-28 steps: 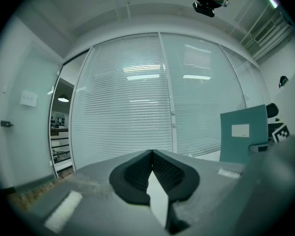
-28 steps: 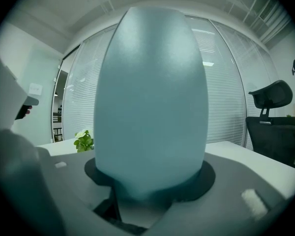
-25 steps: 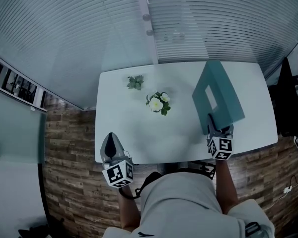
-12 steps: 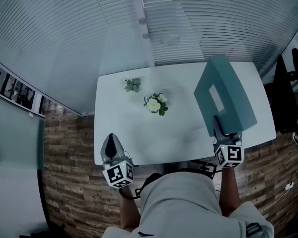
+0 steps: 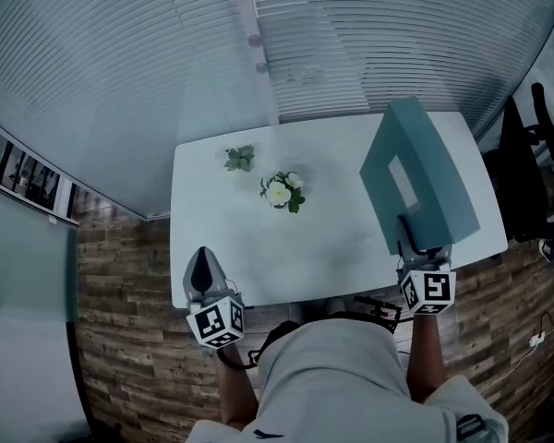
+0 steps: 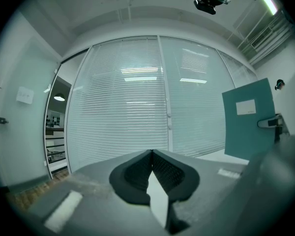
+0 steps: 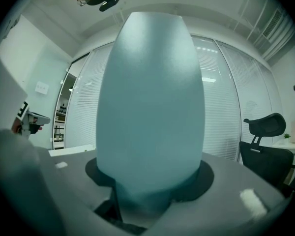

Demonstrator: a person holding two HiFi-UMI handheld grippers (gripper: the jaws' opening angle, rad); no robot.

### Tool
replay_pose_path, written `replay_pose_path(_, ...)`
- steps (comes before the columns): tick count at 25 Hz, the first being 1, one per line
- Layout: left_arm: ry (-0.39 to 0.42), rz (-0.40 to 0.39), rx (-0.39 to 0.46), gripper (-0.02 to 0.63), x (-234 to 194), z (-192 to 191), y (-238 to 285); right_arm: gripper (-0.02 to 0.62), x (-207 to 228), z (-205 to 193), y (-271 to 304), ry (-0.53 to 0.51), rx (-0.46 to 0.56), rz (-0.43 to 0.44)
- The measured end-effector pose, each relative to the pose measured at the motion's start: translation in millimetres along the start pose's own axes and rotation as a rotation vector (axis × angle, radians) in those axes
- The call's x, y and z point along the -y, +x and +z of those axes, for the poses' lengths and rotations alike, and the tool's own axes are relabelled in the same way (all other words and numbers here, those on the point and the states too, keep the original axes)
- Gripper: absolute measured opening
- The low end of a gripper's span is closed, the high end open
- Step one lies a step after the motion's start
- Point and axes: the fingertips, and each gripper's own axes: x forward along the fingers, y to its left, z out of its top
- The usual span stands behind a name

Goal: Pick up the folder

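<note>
We are recording the teal folder [image 5: 420, 178] as standing upright on edge, extending forward and up from the right gripper [image 5: 408, 233]. That gripper is clamping the folder's near edge. In the right gripper view the jaws are pressing on both faces of the folder, held partway apart by its thickness, and the folder is filling the space directly ahead of them. A white label [image 5: 402, 181] is showing on the face turned toward the left gripper. We are unable to confirm whether the folder's lower edge is touching the white table [image 5: 222, 247].

The left gripper [image 5: 203, 270] is hovering at the table's near edge, well apart from the right gripper and to its left. Its jaws are meeting at the tips and gripping nothing.

We are noting a white flower sprig [image 5: 279, 192] lying on the table, ahead of the left gripper and to its right, between the two grippers. A small green sprig [image 5: 239, 158] is lying further ahead. Window blinds [image 5: 369, 44] are running behind the table's far edge. A dark office chair [image 5: 522, 173] is standing to the right of the right gripper, off the table.
</note>
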Motion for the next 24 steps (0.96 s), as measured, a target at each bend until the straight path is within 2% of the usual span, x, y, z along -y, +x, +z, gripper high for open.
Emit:
replay_pose_path(10,0.006,-0.007,-0.008,0.006,3.2,-1.3,1.8,0.273,-4.6,-4.6,3.2,-0.011,-0.027,0.029)
replay_pose_path(24,0.005,-0.007,-0.004,0.006,3.4,-3.8,2.2,0.273,-1.6,-9.8,4.4,-0.002,-0.035,0.019)
